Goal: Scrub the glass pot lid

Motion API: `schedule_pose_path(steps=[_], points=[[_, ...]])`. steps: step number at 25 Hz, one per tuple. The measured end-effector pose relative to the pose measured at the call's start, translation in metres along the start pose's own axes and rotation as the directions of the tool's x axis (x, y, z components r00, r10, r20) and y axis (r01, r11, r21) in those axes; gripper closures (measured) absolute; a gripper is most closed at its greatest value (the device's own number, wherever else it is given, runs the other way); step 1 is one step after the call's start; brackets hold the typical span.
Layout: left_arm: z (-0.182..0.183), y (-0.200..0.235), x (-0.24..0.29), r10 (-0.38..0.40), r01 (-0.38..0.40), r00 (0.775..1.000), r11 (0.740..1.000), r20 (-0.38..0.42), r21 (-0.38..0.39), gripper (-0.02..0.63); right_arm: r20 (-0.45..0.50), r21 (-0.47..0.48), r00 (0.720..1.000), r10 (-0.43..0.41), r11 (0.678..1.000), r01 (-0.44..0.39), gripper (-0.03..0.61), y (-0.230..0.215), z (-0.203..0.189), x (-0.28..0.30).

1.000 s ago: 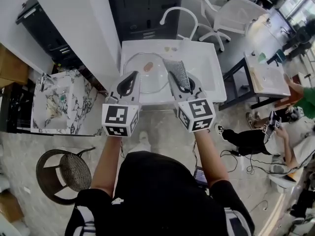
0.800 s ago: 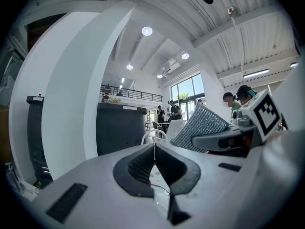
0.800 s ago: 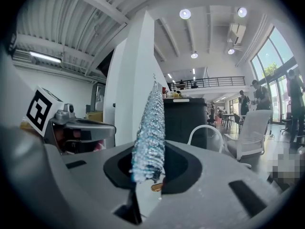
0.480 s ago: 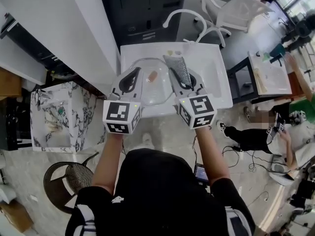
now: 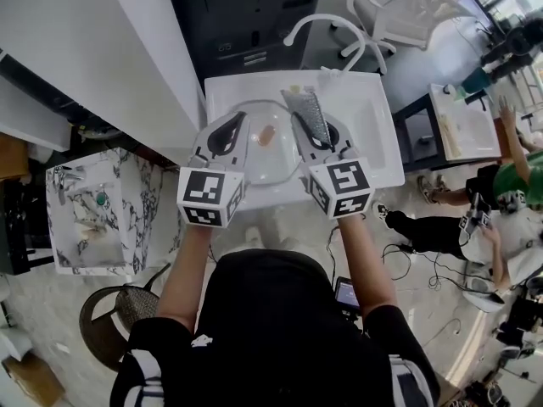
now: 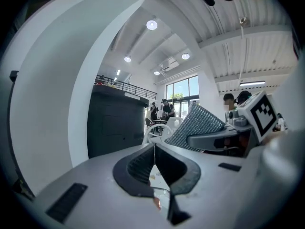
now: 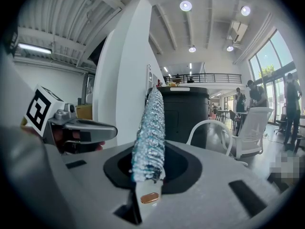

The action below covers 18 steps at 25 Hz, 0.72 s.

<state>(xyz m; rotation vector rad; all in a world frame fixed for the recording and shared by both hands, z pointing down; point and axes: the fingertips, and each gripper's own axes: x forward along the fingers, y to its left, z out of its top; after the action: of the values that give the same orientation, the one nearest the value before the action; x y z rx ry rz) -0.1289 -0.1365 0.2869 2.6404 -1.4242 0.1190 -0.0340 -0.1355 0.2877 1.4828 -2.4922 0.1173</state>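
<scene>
The glass pot lid (image 5: 273, 158) lies in the white sink (image 5: 377, 147), its brownish knob (image 5: 265, 134) up. My left gripper (image 5: 238, 119) is shut, and I see nothing between its jaws. It hovers over the lid's left rim; whether it touches the glass I cannot tell. In the left gripper view the left gripper (image 6: 154, 149) has its jaws meeting at the tip. My right gripper (image 5: 315, 139) is shut on a silver mesh scrubber (image 5: 305, 113) that sticks out over the basin to the right of the lid. The right gripper view shows the right gripper (image 7: 150, 171) and the scrubber (image 7: 149, 132) standing up from its jaws.
A curved white faucet (image 5: 327, 25) stands behind the sink, before a dark cabinet (image 5: 246, 11). A marble side table (image 5: 89, 210) is at the left and a round stool (image 5: 119, 312) below it. White chairs (image 5: 407, 15), a table (image 5: 462, 121) and people on the floor (image 5: 441, 231) are at the right.
Both grippers have moved forward and a little down, further over the sink basin, side by side. Their jaws stay as they were, the scrubber still in the right one.
</scene>
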Motion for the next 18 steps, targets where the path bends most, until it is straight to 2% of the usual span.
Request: schedule_pose_path(steps=[6, 18], points=[[-0.012, 0.0, 0.009, -0.021, 0.021, 0.999, 1.0, -0.028, -0.01, 0.607, -0.022, -0.001, 1.0, 0.004, 1.0, -0.004, 0.513, -0.007, -0.008, 0.009], [-0.05, 0.005, 0.043, -0.004, -0.001, 0.996, 0.999, -0.091, -0.048, 0.607, -0.104, 0.022, 0.993, 0.063, 0.998, -0.061, 0.512, -0.03, -0.051, 0.04]])
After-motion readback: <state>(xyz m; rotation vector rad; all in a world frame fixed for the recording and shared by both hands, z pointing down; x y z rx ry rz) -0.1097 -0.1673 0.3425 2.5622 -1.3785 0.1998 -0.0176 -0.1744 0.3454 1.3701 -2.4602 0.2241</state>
